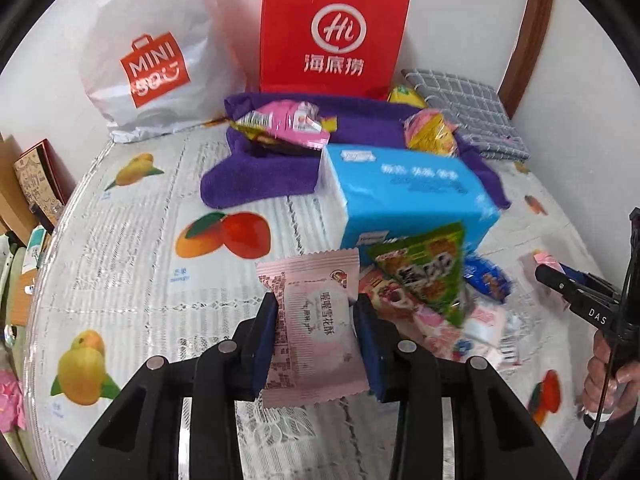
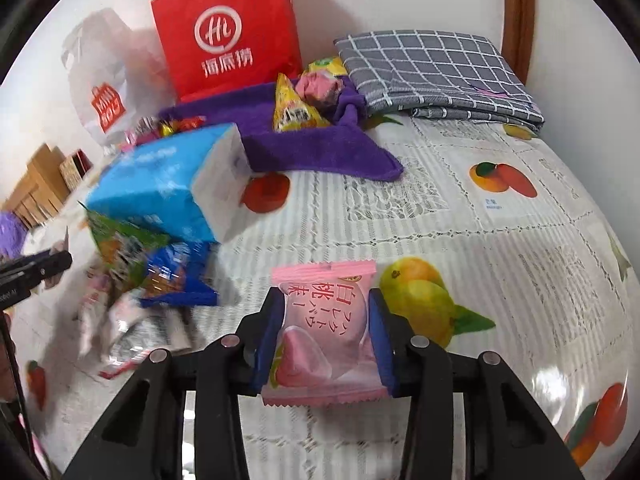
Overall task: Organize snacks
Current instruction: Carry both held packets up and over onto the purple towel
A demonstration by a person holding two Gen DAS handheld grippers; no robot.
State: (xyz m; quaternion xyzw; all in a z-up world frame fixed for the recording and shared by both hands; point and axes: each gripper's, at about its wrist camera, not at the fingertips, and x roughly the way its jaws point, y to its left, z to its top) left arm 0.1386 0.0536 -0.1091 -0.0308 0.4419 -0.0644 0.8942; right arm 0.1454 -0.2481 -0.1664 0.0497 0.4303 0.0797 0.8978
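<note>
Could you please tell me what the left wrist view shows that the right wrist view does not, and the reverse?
Only the left wrist view shows the left gripper clamping a pale pink snowflake-crisp packet.

Only the right wrist view shows the right gripper clamping a pink white-peach packet.

Both show the red Haidilao paper bag, white Miniso bag, purple towel, blue tissue pack, grey checked cloth and the fruit-print tablecloth.

Two shopping bags stand at the top of the frame: one red paper bag and one white plastic bag. One blue tissue pack, one purple towel, one grey checked cloth. Two pale pink snack packets are gripped, one per gripper.
</note>
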